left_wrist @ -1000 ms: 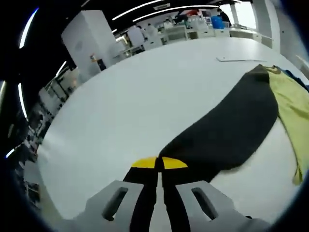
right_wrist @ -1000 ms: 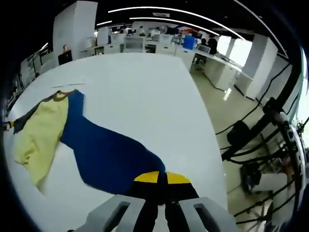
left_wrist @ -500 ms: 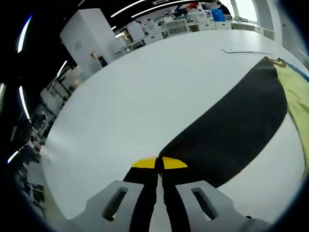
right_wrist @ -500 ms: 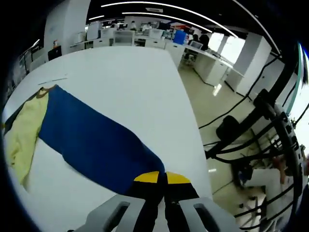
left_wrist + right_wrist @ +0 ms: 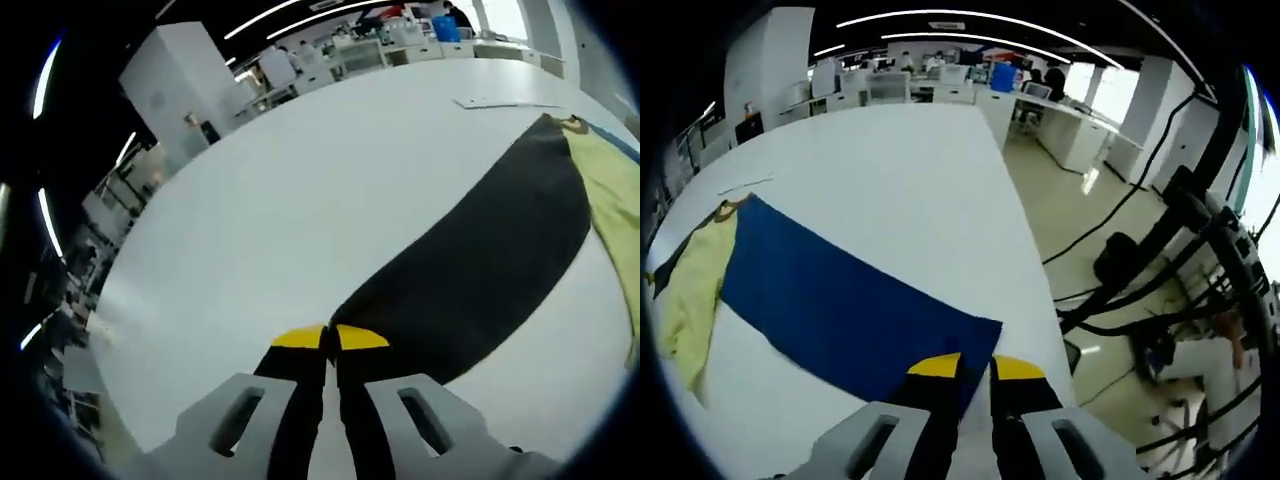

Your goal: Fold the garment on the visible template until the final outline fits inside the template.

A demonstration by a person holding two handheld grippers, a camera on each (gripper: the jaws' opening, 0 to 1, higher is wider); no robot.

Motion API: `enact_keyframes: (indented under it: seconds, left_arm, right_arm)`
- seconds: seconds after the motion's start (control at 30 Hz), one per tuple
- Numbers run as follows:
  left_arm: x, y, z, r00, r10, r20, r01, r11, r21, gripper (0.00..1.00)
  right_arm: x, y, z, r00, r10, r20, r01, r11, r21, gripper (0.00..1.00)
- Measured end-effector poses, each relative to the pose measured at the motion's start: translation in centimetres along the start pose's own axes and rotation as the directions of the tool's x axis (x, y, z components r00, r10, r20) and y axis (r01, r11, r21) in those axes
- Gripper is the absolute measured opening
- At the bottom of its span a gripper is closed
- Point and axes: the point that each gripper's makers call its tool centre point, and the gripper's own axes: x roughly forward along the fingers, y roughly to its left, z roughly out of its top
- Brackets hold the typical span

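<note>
With left gripper [image 5: 327, 340] clamped on black sleeve [image 5: 480, 260], right gripper [image 5: 975, 367] parted over blue sleeve [image 5: 840, 300], smooth flat.

Ceiling light strips [image 5: 970, 40] are glowing far beyond the jaws over rows of desks [image 5: 940, 85]. A white pillar [image 5: 185, 75] is standing ahead-left. Black cables [image 5: 1140, 260] are trailing across the floor [image 5: 1060, 200] to the right.

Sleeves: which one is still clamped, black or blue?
The black sleeve: the left gripper is shut on its end. The right gripper has opened, leaving the blue sleeve flat.
</note>
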Motion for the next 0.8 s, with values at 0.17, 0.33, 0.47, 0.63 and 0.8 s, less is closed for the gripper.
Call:
enact_keyframes:
  seconds: [0.17,0.33,0.47,0.63,0.8]
  left_arm:
    - [-1.2,-1.0,0.8,0.997,-0.053,0.054,0.053,0.999,0.011,0.13]
    - [-2.6,-3.0,1.2,0.983,-0.143,0.113,0.143,0.99,0.008,0.23]
    - [-4.1,-5.0,1.5,0.96,-0.228,0.163,0.234,0.972,-0.017,0.31]
    - [-6.4,-7.5,1.9,0.925,-0.315,0.214,0.319,0.948,0.015,0.36]
    - [-8.4,-10.2,2.2,0.884,-0.4,0.242,0.395,0.916,0.069,0.38]
  right_arm:
    - [-0.9,2.2,0.8,0.993,0.097,0.068,-0.1,0.994,0.042,0.32]
    - [-2.8,5.8,1.8,0.967,0.225,0.122,-0.227,0.974,0.001,0.54]
    - [-4.6,9.1,2.4,0.933,0.324,0.155,-0.317,0.946,-0.07,0.67]
    - [-7.1,13.4,2.2,0.878,0.453,0.153,-0.436,0.89,-0.13,0.74]
    - [-9.2,17.4,1.2,0.824,0.553,0.127,-0.521,0.826,-0.216,0.75]
